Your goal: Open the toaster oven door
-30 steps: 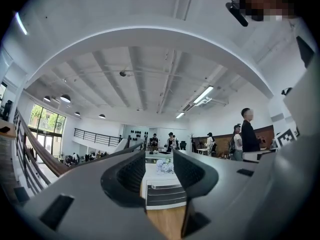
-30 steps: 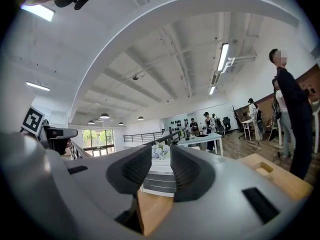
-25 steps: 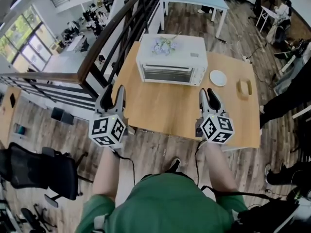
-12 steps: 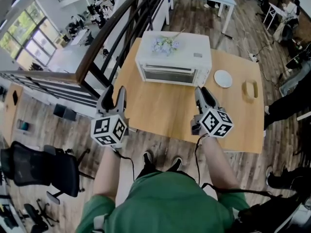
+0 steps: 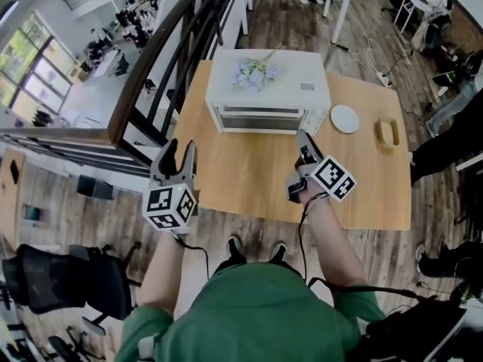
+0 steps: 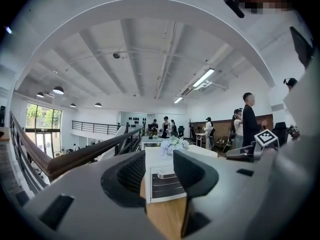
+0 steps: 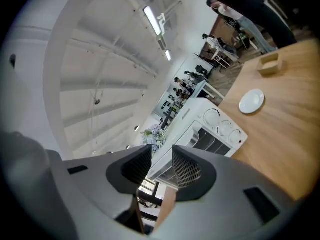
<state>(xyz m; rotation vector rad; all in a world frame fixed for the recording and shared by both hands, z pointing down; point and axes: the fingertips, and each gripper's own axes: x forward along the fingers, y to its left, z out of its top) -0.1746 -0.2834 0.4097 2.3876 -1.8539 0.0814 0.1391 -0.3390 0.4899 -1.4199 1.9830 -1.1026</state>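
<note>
White oven stands at far side of table, door shut, flowers on top. Approach step judged in hand: right gripper held tilted near door's right end, jaws apart, nothing between. Left gripper held off table's near-left corner, jaws apart, empty. Next: handle at door's top to be reached, clamped, pulled down. Bare tabletop before door leaves swing room; plate just right of oven; railing close on left.

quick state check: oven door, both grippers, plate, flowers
oven door, shut
left gripper, jaws open, empty
right gripper, jaws open, empty, tilted
plate, empty
flowers, lying on top of the oven
</note>
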